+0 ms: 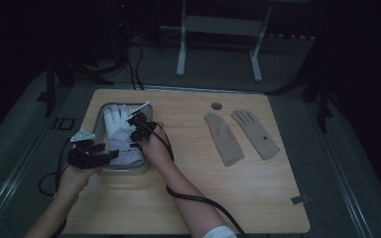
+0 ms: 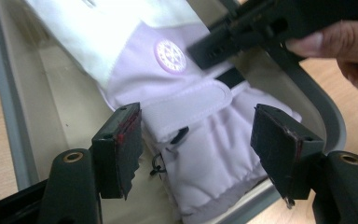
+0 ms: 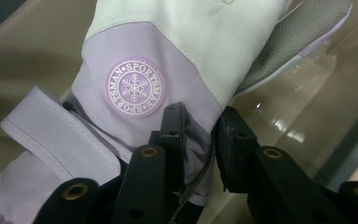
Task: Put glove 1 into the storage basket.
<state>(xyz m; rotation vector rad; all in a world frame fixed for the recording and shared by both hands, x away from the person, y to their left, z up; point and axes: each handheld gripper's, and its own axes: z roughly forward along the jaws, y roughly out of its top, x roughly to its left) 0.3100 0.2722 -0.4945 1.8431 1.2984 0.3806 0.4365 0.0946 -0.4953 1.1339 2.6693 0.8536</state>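
A white and lilac ski glove (image 1: 115, 119) with a round snowflake badge (image 3: 135, 87) lies in a grey tray (image 1: 98, 125) at the table's left. My right gripper (image 1: 135, 130) reaches into the tray from the right and is shut on a fold of lilac fabric (image 3: 200, 135) at the glove's edge, just below the badge. My left gripper (image 2: 196, 126) is open at the tray's near end, its jaws standing on either side of the glove's gathered cuff (image 2: 205, 158) and strap (image 2: 186, 105) without touching them. The right gripper (image 2: 261, 23) also crosses the left gripper view's top.
Two beige gloves (image 1: 223, 139) (image 1: 255, 134) lie flat on the wooden table's right half. A round hole (image 1: 217, 105) sits near the far edge. A grey tape scrap (image 1: 300, 200) is at the near right corner. Cables trail from both grippers.
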